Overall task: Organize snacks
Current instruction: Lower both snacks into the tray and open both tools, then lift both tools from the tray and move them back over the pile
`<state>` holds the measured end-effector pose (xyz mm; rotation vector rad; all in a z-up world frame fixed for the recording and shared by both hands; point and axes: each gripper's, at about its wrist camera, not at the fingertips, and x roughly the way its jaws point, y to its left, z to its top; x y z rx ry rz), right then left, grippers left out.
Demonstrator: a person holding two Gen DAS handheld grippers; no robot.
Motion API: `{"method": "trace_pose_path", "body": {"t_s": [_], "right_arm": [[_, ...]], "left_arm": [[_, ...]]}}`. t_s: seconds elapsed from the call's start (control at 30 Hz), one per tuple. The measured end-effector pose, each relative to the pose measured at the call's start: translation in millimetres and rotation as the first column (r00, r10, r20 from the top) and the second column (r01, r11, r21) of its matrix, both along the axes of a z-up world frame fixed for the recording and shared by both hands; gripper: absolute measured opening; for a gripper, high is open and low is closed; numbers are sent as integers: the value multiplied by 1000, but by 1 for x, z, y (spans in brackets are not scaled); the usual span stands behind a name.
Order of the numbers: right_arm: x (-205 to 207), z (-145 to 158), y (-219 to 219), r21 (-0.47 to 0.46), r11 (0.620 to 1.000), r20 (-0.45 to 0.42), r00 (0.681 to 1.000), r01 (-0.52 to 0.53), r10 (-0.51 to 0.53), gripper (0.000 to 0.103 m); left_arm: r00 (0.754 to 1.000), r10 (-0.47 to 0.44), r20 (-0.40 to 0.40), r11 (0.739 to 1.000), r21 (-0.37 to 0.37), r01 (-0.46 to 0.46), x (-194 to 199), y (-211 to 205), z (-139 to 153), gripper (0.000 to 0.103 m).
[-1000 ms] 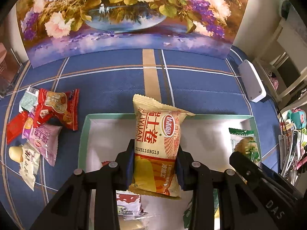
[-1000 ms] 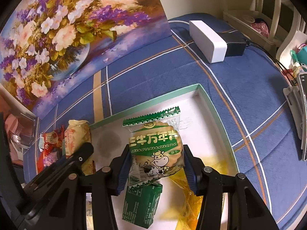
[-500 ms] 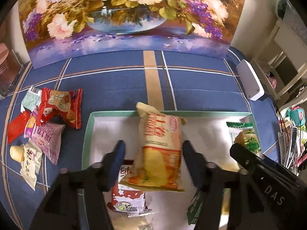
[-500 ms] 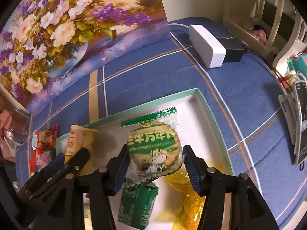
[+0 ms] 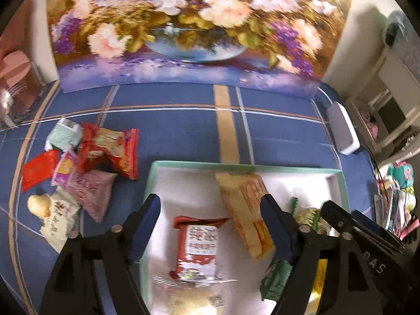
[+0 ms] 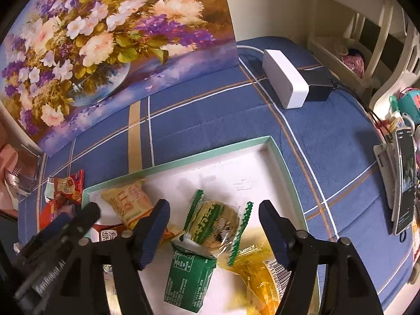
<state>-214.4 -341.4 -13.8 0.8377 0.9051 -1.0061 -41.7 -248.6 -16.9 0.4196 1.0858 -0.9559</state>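
Observation:
A shallow green-rimmed white tray (image 5: 236,166) (image 6: 273,152) lies on the blue cloth. My left gripper (image 5: 211,220) is open and empty above it; the yellow-orange snack pack (image 5: 245,212) lies loose in the tray by its right finger, above a red-and-white pack (image 5: 199,246). My right gripper (image 6: 214,225) is open and empty; the green-edged round biscuit pack (image 6: 216,223) lies in the tray between its fingers, on a green carton (image 6: 190,278) and beside a yellow wrapper (image 6: 260,275). The yellow-orange pack also shows in the right wrist view (image 6: 128,202).
Several loose snacks lie left of the tray: a red pack (image 5: 110,149), a pink pack (image 5: 89,191), a small red sachet (image 5: 39,169), a white bun pack (image 5: 55,215). A flower painting (image 5: 183,26) stands behind. A white box (image 6: 284,81) and a phone on a stand (image 6: 404,178) sit right.
Both grippers have opened and let go of their packs, which now lie in the tray. The left gripper has shifted left and back; the right has pulled back slightly.

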Motion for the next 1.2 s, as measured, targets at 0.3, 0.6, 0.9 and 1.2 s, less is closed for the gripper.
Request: {"method": "trace_pose_path", "body": {"t_s": [0.3,0.6,0.9,1.2], "right_arm": [[11,4,8,-17,999,-34,999,-33,33,74],[21,14,30,-33,997,-91,994,-69,66,78],[31,29,59,-53,993,-113,989,-107,101,79],[41,42,81,-80,987,-136,983,-139,127,82]], "left_arm": [[986,152,72,985,68,-157,30,20,-7,82],[966,219,136,969,84,-232,41,47,12,82],[969,222,105,971,63,-229,40,76,30,82],[965,252,73,968,5,-253,53,105,49,85]]}}
